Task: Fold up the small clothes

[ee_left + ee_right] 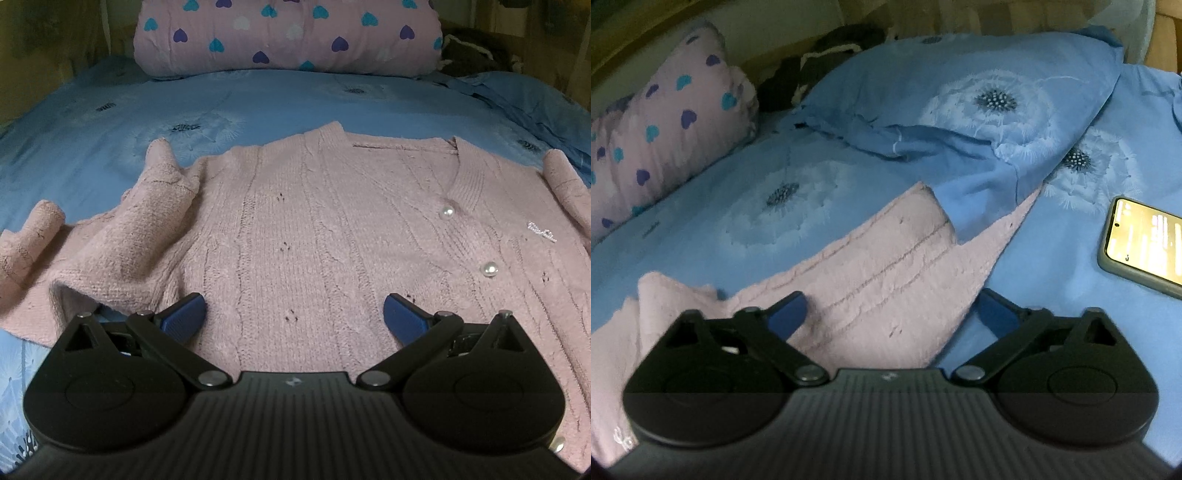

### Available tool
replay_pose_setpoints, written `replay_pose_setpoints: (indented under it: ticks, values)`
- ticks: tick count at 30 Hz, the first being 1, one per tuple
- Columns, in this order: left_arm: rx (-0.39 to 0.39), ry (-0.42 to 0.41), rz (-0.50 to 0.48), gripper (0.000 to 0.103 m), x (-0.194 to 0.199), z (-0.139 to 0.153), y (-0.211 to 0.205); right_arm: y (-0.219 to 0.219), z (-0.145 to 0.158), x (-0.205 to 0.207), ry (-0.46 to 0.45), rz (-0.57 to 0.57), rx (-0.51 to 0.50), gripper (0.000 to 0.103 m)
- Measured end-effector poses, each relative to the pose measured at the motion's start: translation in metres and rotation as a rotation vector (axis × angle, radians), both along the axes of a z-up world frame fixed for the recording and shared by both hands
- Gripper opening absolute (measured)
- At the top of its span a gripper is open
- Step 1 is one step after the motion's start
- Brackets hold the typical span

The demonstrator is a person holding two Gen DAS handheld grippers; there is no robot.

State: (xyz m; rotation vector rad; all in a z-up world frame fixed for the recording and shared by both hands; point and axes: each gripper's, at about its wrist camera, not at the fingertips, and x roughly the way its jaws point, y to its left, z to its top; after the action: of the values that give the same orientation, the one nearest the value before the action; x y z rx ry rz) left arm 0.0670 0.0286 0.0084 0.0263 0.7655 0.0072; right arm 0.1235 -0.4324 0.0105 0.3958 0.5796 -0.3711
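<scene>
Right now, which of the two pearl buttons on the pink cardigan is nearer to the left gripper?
The lower pearl button, closer to the left gripper. The other pearl button sits higher, just below the V-neck.

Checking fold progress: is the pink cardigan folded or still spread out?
Spread out: the pink cardigan lies flat and buttoned on the blue bedsheet, sleeves out sideways.

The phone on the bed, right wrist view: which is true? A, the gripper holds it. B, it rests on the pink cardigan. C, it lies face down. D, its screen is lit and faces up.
D: the phone lies on the blue sheet, its screen glowing upward, clear of the cardigan.
</scene>
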Motion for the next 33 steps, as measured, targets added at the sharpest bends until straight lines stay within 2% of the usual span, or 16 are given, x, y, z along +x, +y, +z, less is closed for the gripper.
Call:
replay_pose_setpoints:
  ticks: [1,2,3,5,6,7,10,14,19,27,33]
  values:
    - [0.002,0.000,0.000,0.103,0.000,0.000,0.000,-0.001,0.000,0.001,-0.006,-0.002,-0.001,0.081]
    - [0.004,0.000,0.000,0.103,0.000,0.000,-0.001,-0.001,0.001,0.000,-0.009,-0.008,-0.007,0.076]
    - [0.005,0.000,0.001,0.103,0.000,0.000,-0.001,-0.001,0.002,0.000,-0.011,-0.011,-0.013,0.066]
    - [0.005,0.001,0.003,0.103,0.000,0.000,-0.001,-0.001,0.003,-0.001,-0.018,-0.007,-0.014,0.041]
    - [0.003,0.002,0.004,0.103,0.000,0.000,-0.001,-0.002,0.003,-0.001,-0.023,-0.006,-0.003,0.021]
    - [0.002,0.005,0.006,0.103,0.000,0.001,-0.001,-0.004,0.004,-0.003,-0.032,-0.005,0.015,0.014]
    - [-0.008,0.010,0.007,0.103,0.001,0.003,-0.001,-0.005,0.010,-0.009,-0.064,-0.016,0.040,0.011]
    - [-0.009,0.005,0.004,0.103,0.000,0.003,0.000,-0.002,0.032,-0.030,-0.168,-0.031,0.020,0.011]
    - [-0.004,0.000,0.000,0.103,-0.002,0.002,0.000,-0.006,0.059,-0.061,-0.273,-0.142,-0.046,0.011]
    - [-0.016,-0.019,-0.001,0.103,-0.004,-0.001,0.001,-0.020,0.061,-0.069,-0.266,-0.168,-0.092,0.011]
    - [-0.010,-0.025,-0.003,0.103,-0.005,-0.004,0.000,-0.005,0.078,-0.077,-0.341,-0.150,-0.106,0.011]
